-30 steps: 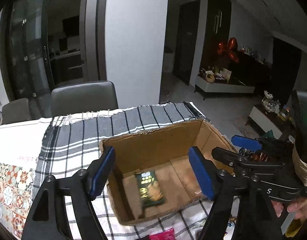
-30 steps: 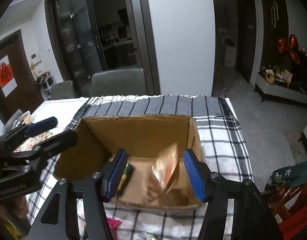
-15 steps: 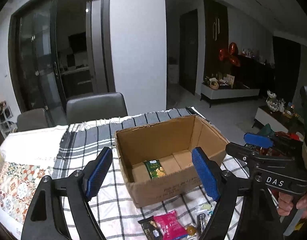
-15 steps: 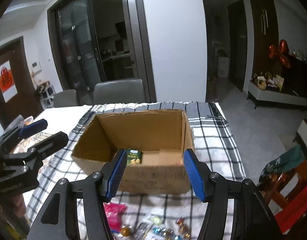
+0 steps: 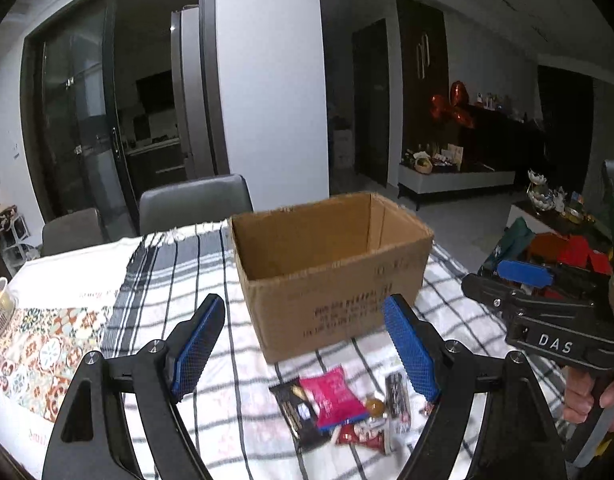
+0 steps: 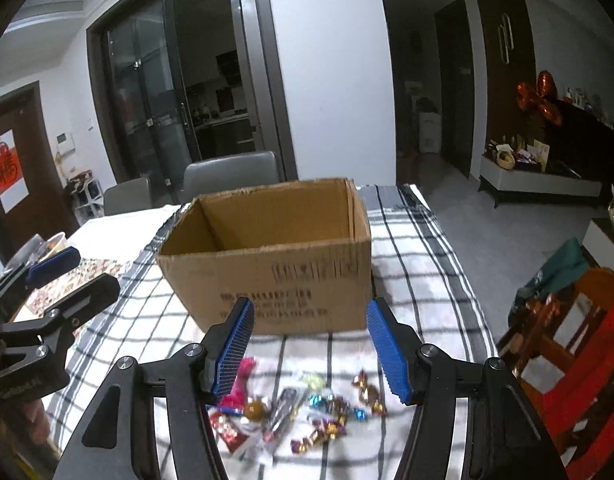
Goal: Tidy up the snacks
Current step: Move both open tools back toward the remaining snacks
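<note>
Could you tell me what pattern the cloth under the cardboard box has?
The cloth is a white-and-black check with grey bands; the right wrist view shows it best.

Both cams sit behind their tool, looking forward over the tabletop (image 5: 235,408). They share the cardboard box (image 5: 339,280) ahead and the snack pile (image 6: 307,408) right below.

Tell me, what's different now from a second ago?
Both grippers pulled back from over the cardboard box toward the loose snacks on the checked cloth. The right gripper had just dropped an orange packet inside. Now it and the left gripper hang open and empty above the pile. The box and the pink packet stayed put.
</note>
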Demonstrator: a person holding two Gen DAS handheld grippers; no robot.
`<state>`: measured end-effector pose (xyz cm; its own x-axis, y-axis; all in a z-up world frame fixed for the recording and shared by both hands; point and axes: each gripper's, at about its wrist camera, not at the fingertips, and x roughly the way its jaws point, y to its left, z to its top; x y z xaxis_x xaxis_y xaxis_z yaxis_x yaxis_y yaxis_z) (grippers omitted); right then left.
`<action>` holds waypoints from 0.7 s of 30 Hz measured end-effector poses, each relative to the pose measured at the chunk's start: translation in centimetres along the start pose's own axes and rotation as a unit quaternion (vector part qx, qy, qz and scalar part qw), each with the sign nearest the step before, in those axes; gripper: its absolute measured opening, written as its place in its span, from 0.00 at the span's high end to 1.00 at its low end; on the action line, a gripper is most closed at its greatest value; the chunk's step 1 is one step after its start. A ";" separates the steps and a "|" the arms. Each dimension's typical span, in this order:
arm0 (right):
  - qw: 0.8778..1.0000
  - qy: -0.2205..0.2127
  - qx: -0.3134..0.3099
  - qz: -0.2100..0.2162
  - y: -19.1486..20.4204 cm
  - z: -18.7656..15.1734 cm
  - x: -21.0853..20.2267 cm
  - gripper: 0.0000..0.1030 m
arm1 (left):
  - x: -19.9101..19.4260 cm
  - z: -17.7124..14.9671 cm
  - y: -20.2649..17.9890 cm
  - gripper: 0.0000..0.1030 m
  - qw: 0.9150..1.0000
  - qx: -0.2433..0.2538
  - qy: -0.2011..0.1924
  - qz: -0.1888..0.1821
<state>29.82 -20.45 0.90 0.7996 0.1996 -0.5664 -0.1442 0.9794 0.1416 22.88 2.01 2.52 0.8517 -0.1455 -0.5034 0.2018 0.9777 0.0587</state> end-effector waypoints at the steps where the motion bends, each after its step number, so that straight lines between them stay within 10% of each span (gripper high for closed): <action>1: 1.000 0.001 0.000 -0.001 0.0 -0.3 -0.1 0.42 | -0.1 -0.5 0.0 0.21 1.000 0.000 0.002 0.000; 21: 0.996 0.082 0.042 -0.015 -0.4 -8.2 2.4 0.42 | 3.2 -7.2 -0.6 0.21 0.995 0.001 0.094 -0.022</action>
<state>27.00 -20.13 -7.19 0.6957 0.1798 -0.6955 -0.0671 0.9802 0.1862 22.01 2.02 -5.32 0.7366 -0.1579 -0.6576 0.2388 0.9705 0.0345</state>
